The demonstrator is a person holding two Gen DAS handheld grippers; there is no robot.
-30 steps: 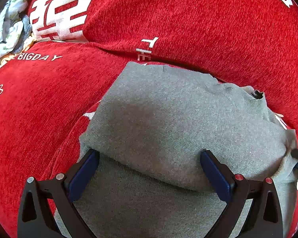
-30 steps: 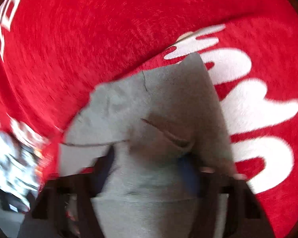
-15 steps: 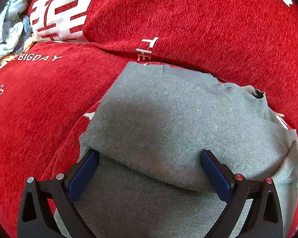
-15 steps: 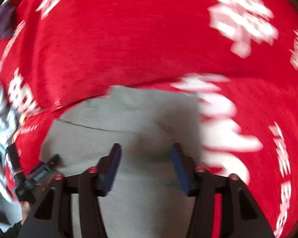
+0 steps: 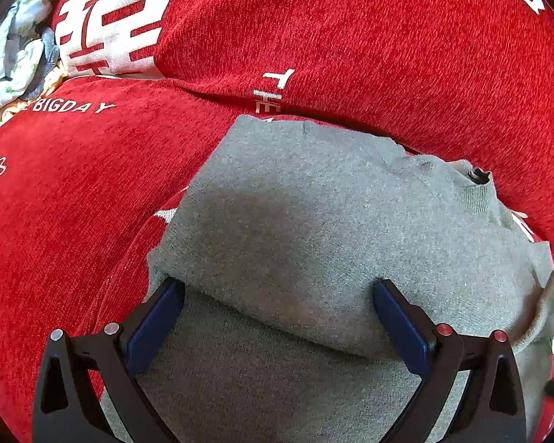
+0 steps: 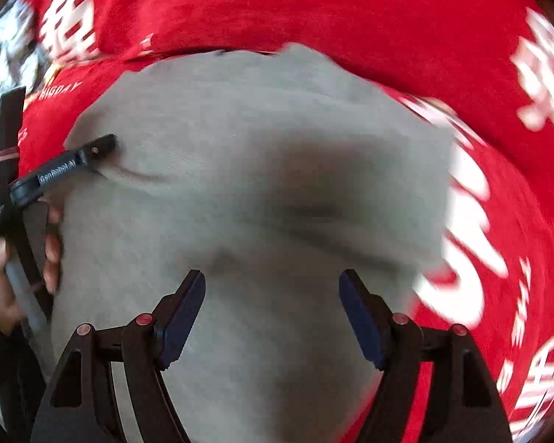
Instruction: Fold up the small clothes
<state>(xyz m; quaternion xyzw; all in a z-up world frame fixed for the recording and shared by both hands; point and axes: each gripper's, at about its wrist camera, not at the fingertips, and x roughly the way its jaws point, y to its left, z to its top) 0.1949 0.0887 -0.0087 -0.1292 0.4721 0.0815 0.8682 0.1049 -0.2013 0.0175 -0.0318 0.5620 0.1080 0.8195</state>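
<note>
We are watching a folded grey knit sweater (image 5: 314, 221) lying on a red chenille cover with white lettering (image 5: 74, 203), filling the centre and lower half of both frames. In the left wrist view our left gripper (image 5: 277, 295) is holding its 2 blue-padded fingers (image 5: 155, 325) spread wide, their tips tucked under the sweater's folded edge without pinching it. In the blurred right wrist view our right gripper (image 6: 273, 291) is hovering over the grey cloth with its jaws parted and gripping nothing, while a hand (image 6: 3, 280) is holding the other tool at the left edge.
</note>
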